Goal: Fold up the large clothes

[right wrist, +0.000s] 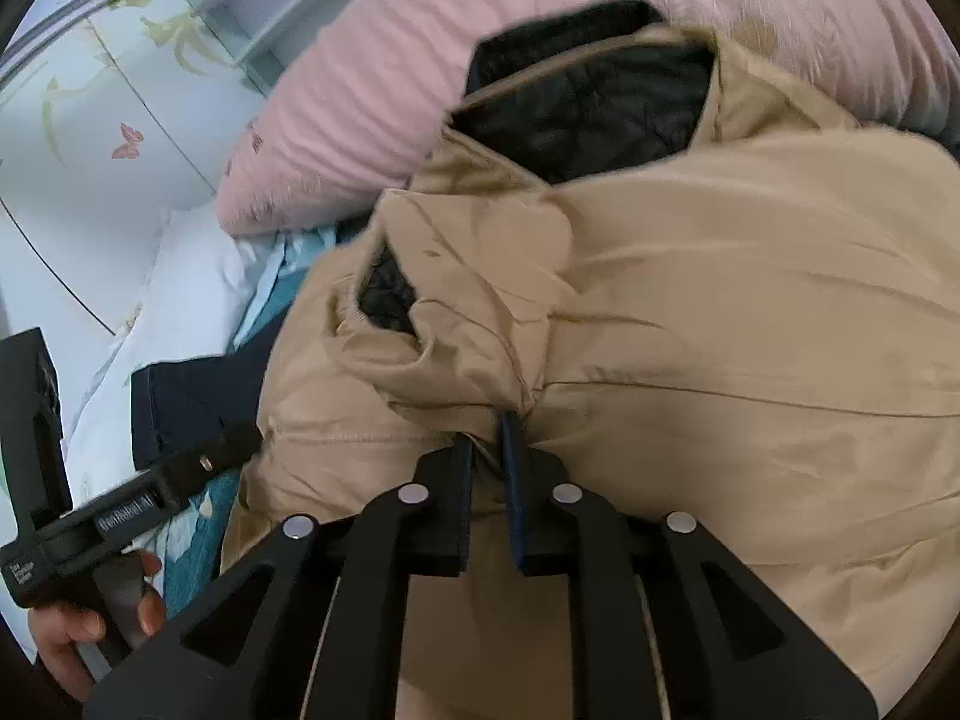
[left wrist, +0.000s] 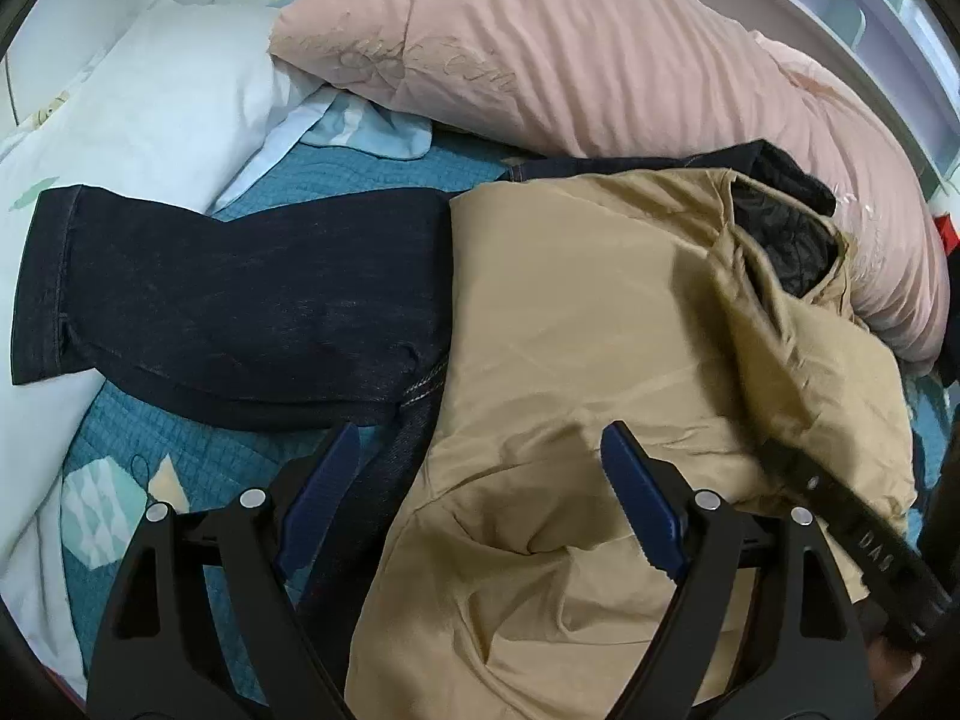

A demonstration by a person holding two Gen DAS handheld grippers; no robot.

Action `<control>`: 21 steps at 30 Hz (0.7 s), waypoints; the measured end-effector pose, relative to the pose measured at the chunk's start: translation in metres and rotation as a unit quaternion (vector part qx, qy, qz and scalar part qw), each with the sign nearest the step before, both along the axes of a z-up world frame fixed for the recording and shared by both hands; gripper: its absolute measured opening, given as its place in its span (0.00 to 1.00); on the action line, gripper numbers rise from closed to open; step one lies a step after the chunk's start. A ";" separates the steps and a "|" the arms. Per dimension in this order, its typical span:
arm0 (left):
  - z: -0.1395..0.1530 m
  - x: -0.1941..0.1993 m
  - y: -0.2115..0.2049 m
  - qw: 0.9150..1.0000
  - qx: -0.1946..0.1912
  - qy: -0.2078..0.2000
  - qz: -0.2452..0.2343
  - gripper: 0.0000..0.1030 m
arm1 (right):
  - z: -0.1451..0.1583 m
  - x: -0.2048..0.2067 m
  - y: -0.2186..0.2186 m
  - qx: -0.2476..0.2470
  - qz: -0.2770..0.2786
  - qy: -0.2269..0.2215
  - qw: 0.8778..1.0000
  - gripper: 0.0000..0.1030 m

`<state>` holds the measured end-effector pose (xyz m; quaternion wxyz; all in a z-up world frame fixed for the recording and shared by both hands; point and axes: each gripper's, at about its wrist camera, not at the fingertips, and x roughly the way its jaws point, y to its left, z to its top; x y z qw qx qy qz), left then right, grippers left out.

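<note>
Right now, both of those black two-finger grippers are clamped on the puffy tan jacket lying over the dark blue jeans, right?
Not both. Only the right gripper is shut on the puffy tan jacket. The left wrist view shows the left gripper open, holding nothing, above the jacket's edge. The jacket does lie over the dark blue jeans.

Right gripper [left wrist: 882, 546] body, seen from the left wrist: letters "DAS", the rest unreadable.
Left gripper [right wrist: 129, 516] body, seen from the right wrist: print too blurred to read.

Tan jacket [left wrist: 600, 360] with black lining, dark navy jeans [left wrist: 240, 300], pink striped duvet [left wrist: 570, 48], teal quilt [left wrist: 150, 438]
</note>
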<state>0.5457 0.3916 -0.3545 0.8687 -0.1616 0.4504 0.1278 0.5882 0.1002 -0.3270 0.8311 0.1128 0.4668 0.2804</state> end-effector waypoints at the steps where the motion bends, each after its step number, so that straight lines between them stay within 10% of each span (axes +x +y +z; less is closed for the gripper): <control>1: 0.003 0.000 -0.001 1.000 -0.002 -0.005 -0.001 0.81 | 0.002 -0.002 -0.003 0.002 0.005 0.002 1.000 0.14; 5: 0.019 0.004 -0.013 0.999 -0.008 -0.029 -0.013 0.81 | 0.015 -0.016 -0.020 0.006 0.017 0.005 1.000 0.48; 9: 0.042 0.017 -0.037 0.997 -0.018 -0.063 -0.038 0.81 | 0.038 -0.035 -0.036 0.014 0.040 -0.033 0.999 0.51; 14: 0.046 0.049 -0.082 0.991 -0.039 -0.076 -0.107 0.81 | 0.052 -0.025 -0.104 0.021 -0.032 -0.055 0.998 0.49; 21: -0.011 0.099 -0.110 0.985 -0.102 0.017 -0.140 0.81 | 0.015 0.027 -0.203 0.013 -0.132 0.024 0.991 0.14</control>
